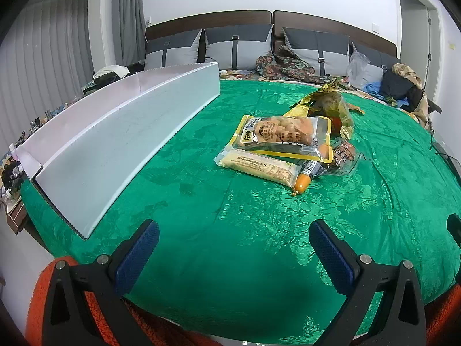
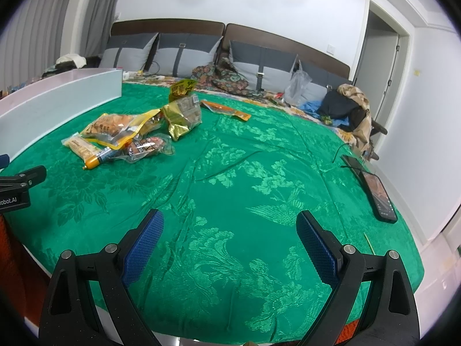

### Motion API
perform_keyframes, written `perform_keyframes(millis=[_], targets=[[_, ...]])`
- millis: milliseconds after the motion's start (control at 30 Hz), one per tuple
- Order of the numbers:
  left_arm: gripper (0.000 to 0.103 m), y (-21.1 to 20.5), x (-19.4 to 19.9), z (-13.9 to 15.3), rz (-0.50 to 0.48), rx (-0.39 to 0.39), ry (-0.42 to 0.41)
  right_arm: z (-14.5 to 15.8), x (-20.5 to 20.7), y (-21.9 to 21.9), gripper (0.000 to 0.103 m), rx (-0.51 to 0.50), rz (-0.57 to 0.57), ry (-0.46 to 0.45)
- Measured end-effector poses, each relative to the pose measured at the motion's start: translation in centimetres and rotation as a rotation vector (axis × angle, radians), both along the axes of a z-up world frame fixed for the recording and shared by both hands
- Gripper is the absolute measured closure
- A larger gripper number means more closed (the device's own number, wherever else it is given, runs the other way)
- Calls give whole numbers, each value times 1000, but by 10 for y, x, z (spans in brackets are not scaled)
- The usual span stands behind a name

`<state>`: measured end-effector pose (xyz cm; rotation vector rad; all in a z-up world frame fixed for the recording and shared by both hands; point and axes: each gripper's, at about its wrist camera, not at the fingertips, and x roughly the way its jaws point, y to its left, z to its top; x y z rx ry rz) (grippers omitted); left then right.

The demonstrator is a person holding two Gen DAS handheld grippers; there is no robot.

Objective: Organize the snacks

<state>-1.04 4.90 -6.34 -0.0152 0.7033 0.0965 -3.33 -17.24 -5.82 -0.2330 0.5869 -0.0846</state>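
Green bedspread [image 2: 245,173] in a bedroom — each hand-held gripper [image 1: 233,248] [image 2: 230,239] spread apart, empty.

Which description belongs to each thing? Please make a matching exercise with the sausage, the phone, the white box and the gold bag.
Things:
1. sausage
2. phone
3. white box
4. gold bag

Descriptions:
a. long, along the left side of the bed
b. orange, at the near edge of the snack pile
c. dark, flat, near the right edge of the bed
d. shiny, crumpled, behind the pile

Pairs: 1-b, 2-c, 3-a, 4-d
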Motion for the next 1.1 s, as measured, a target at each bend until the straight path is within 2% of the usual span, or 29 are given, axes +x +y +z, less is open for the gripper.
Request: perform_keyframes(millis=[1100], targets=[[0,2,0,-2,3,-4,1,0,0,0,8,-1,-1,2]])
